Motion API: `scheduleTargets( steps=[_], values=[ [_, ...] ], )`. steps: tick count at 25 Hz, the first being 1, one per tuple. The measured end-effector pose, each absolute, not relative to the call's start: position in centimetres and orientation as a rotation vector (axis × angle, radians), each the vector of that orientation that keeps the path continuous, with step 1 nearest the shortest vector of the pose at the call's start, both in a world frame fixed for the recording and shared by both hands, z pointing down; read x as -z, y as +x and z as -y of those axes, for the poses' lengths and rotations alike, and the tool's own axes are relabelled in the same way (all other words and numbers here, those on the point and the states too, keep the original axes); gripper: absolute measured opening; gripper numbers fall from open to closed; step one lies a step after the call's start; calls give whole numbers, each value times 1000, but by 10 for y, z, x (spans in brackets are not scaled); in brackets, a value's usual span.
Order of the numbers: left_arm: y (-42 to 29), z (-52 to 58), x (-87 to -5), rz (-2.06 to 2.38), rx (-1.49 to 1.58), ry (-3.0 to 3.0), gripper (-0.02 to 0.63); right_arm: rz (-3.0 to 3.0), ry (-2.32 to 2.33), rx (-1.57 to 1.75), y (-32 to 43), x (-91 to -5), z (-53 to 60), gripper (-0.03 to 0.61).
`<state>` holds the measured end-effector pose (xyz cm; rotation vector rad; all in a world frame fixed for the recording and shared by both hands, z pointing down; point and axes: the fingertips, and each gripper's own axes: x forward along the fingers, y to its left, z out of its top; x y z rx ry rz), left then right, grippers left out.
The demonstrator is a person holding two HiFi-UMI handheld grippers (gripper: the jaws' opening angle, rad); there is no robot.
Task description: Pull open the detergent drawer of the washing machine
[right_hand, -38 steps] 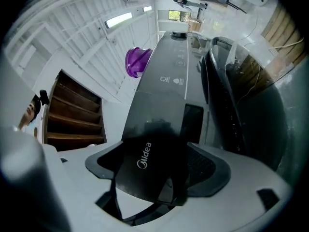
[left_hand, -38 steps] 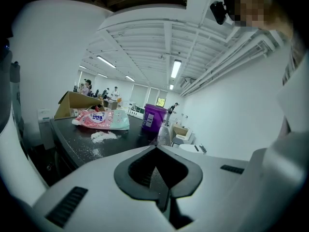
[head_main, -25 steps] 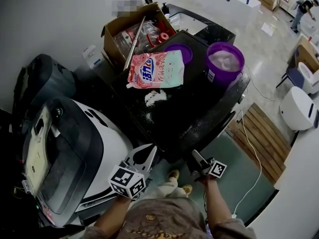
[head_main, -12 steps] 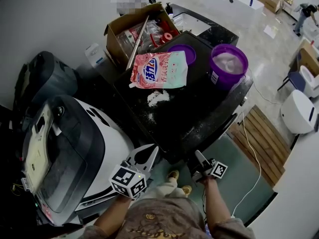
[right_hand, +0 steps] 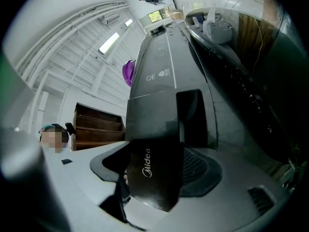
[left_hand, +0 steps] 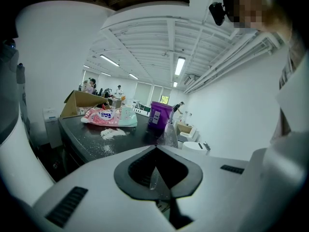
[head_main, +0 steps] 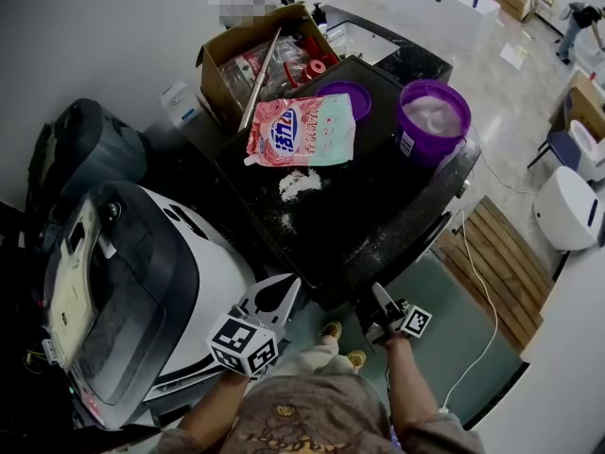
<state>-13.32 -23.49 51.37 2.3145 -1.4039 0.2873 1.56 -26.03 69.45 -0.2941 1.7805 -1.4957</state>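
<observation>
The black washing machine (head_main: 378,206) stands in front of me, its top dusted with spilled powder (head_main: 301,183). My right gripper (head_main: 375,296) reaches under the machine's near front edge. In the right gripper view the dark drawer front (right_hand: 154,168) with a Midea logo lies between the jaws of the right gripper (right_hand: 159,153). The jaws have just been closing around it, and I see no firm pinch. The left gripper (head_main: 288,287) hovers shut and empty beside the machine's near corner. In its own view the left gripper (left_hand: 157,149) has its tips together, facing the machine top (left_hand: 96,139).
A pink detergent bag (head_main: 301,130), a purple lid (head_main: 342,97) and a purple tub (head_main: 432,116) sit on the machine. A cardboard box (head_main: 236,55) of items stands behind. A white and black appliance (head_main: 132,291) is close on the left. A cable (head_main: 482,291) runs over the floor at right.
The right gripper has tilted slightly at the machine's front edge. The left gripper and the things on the machine have not moved.
</observation>
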Motion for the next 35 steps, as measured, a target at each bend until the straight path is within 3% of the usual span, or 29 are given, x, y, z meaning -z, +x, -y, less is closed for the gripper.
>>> scheduleTargets(
  steps=[18,35],
  values=[
    [-117,229,-514,1361,-279,2338,21,-1749,-344,1466,40,-697,241,293],
    [-58,212,-518,1201,-307,2405,21,-1724,-410,1437,96,-695,193,295]
  ],
)
